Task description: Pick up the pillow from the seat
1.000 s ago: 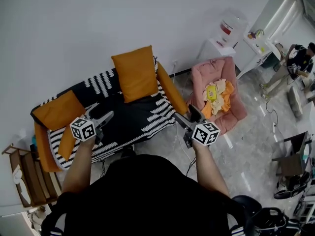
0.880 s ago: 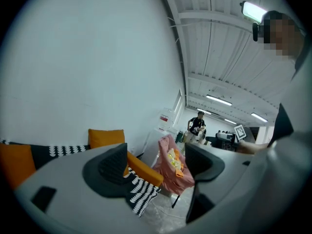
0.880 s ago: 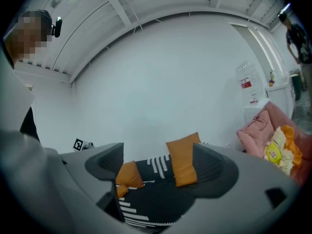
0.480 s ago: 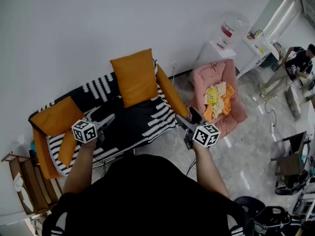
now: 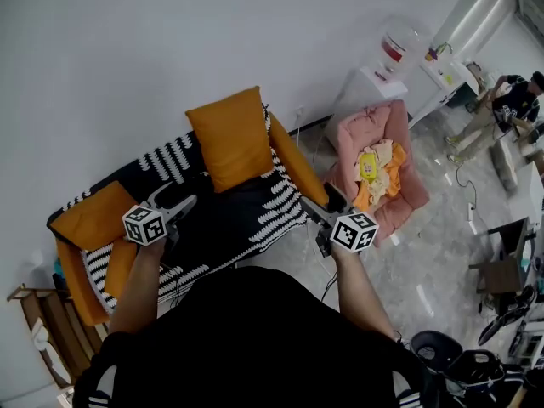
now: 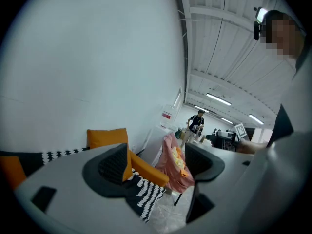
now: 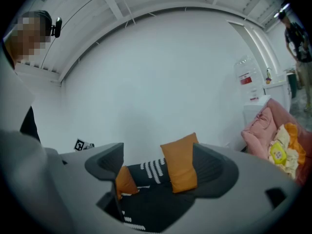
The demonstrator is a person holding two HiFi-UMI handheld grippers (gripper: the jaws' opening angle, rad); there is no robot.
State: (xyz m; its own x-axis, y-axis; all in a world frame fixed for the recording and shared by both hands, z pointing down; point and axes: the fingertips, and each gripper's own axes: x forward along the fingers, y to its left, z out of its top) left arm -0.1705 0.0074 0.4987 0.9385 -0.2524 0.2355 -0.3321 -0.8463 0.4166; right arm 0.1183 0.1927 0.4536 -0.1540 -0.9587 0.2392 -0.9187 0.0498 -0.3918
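Observation:
An orange pillow [image 5: 231, 138] leans upright against the wall at the back of a sofa seat [image 5: 225, 215] covered in black and white stripes. It also shows in the right gripper view as the pillow [image 7: 179, 165] and in the left gripper view as the pillow [image 6: 105, 136]. My left gripper [image 5: 180, 204] hovers open over the seat's front left, short of the pillow. The right gripper [image 5: 321, 204] is open too, held beside the sofa's orange right arm [image 5: 296, 170]. Nothing lies between either pair of jaws.
A second orange cushion [image 5: 87, 213] lies at the sofa's left end. A pink chair [image 5: 406, 189] piled with clothes stands right of the sofa. Behind it is a water dispenser [image 5: 397, 47]. A wooden rack [image 5: 38, 330] sits at lower left. A person [image 5: 510, 100] stands far right.
The sofa and pillow sit slightly lower and further left in the head view. Both grippers stay open in about the same places.

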